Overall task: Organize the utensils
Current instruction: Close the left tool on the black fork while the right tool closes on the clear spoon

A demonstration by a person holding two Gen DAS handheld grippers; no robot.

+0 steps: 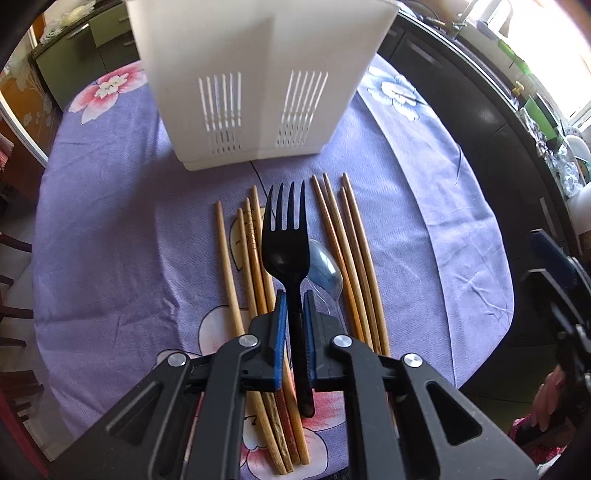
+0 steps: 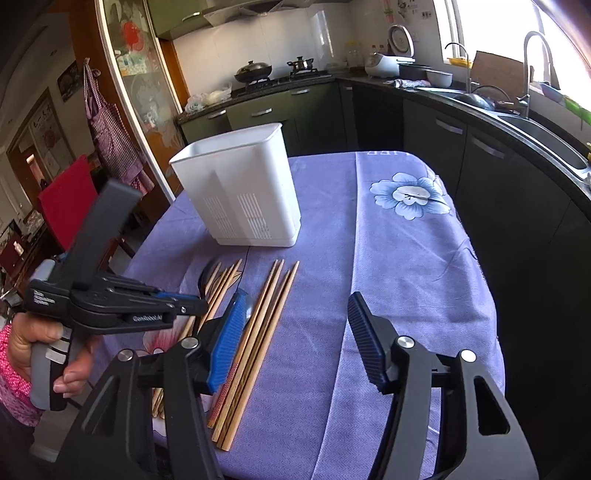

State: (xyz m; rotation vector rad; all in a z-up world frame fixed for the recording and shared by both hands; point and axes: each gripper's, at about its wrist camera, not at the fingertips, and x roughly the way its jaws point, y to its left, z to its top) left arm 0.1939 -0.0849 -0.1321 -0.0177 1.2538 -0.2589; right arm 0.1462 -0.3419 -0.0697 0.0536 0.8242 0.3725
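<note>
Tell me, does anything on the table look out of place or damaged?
Nothing stands out. The chopsticks and clear spoon lie in tidy rows, the white holder stands upright, and the left gripper holds the black fork straight.

- A home kitchen, going by the fittings in the right wrist view.
- A gas hob at the far wall carries a dark wok and a small pot.
- On the right, a steel sink with a tall tap sits under a bright window.
- A white rice cooker stands in the far corner.
- Dark green cabinets run beneath the counter.
- A checked apron hangs at the left by a glass door.
- The near worktop wears a purple flowered cloth.
</note>
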